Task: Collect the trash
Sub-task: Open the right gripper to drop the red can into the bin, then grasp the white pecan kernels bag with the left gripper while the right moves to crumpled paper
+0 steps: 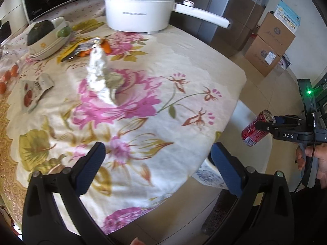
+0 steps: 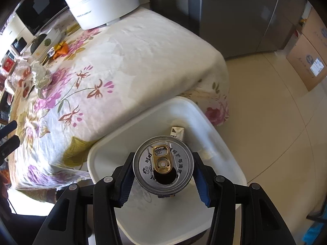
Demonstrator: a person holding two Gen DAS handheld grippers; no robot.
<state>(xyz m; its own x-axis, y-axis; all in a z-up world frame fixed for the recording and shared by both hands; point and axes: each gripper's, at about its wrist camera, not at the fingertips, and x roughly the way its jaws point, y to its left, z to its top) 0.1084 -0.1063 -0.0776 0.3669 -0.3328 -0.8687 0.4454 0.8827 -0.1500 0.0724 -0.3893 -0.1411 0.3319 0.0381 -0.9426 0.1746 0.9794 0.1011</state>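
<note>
My right gripper [image 2: 163, 175] is shut on a red drink can [image 2: 163, 166], its opened silver top facing the camera, held above a white bin [image 2: 102, 155] beside the table. A small carton [image 2: 177, 131] lies inside the bin. The left wrist view shows the same can [image 1: 254, 131] in the right gripper [image 1: 259, 126] off the table's right edge. My left gripper [image 1: 157, 155] is open and empty above the floral tablecloth [image 1: 184, 65]. Farther off on the cloth lie a crumpled white tissue [image 1: 97, 69], a snack wrapper [image 1: 34, 88] and a foil packet [image 1: 85, 47].
A white electric pot [image 1: 139, 10] with a long handle stands at the table's far side. Stacked bowls [image 1: 49, 40] holding dark fruit sit far left, with small orange fruits [image 1: 8, 75] at the left edge. Cardboard boxes [image 1: 269, 47] stand on the tiled floor to the right.
</note>
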